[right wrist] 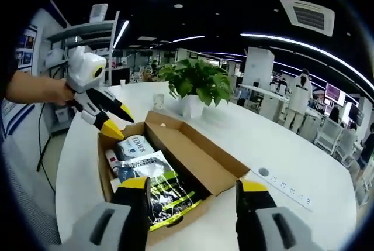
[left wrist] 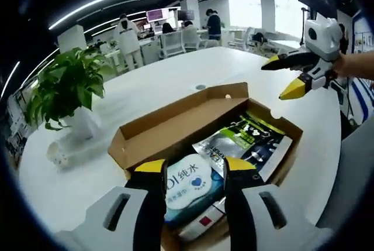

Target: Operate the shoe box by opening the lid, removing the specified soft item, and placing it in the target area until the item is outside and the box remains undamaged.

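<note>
A wide white table [left wrist: 175, 81] carries everything, and the open shoe box [left wrist: 175, 125] lies near its front edge, cardboard lid folded back flat toward the table's middle. A potted plant [left wrist: 67, 84] stands beside the box, toward the table's far side, with a small white cup [right wrist: 158, 100] just beside it and a socket strip [right wrist: 286, 188] along another edge.

Inside the box, a dark packet with green print [right wrist: 156, 188] fills one end and a soft white-and-blue wipes pack [left wrist: 190, 184] the other; a small red-and-white item [left wrist: 198, 224] lies against the wall by the wipes. The soft pack is probably the thing to remove, and it is still inside.

The left gripper [left wrist: 193, 166] hangs just over that pack, jaws apart and holding nothing. The right gripper [right wrist: 193, 189] hovers over the opposite end of the box, jaws spread wide, also empty.

To do this well, I judge the left jaws should drop straight onto the pack's middle, pinch only the wrapper, and lift vertically so the cardboard wall isn't dragged. The right gripper could steady the box rim.
</note>
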Demonstrator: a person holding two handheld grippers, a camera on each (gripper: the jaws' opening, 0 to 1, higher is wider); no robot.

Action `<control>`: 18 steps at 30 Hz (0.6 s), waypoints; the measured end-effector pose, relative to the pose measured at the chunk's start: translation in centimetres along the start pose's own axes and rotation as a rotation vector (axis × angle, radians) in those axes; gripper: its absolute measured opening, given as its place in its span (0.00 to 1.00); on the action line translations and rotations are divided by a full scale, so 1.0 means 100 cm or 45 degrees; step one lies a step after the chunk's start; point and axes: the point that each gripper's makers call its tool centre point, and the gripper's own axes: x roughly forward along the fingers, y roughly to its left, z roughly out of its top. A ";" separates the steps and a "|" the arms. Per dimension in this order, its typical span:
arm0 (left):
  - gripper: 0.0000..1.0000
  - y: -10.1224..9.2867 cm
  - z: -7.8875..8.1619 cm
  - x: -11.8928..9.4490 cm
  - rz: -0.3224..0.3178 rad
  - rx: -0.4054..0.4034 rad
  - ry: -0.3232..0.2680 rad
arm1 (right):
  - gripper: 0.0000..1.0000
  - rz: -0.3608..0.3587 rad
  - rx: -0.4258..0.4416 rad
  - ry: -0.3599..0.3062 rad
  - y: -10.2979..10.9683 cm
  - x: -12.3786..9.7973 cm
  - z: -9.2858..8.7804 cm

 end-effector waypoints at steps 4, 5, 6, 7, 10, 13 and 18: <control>0.35 -0.010 -0.006 0.003 -0.030 0.000 0.016 | 0.57 0.012 -0.024 -0.002 0.006 -0.003 0.000; 0.35 -0.014 -0.008 0.004 -0.039 0.005 0.024 | 0.57 0.013 -0.033 -0.005 0.008 -0.004 0.000; 0.35 -0.015 -0.009 0.004 -0.041 0.006 0.028 | 0.57 0.015 -0.040 -0.007 0.009 -0.004 0.000; 0.35 -0.018 -0.011 0.004 -0.047 0.000 0.032 | 0.57 0.018 -0.046 -0.004 0.009 -0.005 -0.001; 0.35 -0.023 -0.015 0.006 -0.064 -0.033 0.047 | 0.57 0.026 -0.074 0.000 0.014 -0.006 -0.003; 0.33 -0.027 -0.021 0.009 -0.079 -0.054 0.070 | 0.58 0.038 -0.088 0.005 0.018 -0.006 -0.005; 0.31 -0.035 -0.030 0.013 -0.102 -0.119 0.114 | 0.57 0.056 -0.117 0.014 0.024 -0.007 -0.010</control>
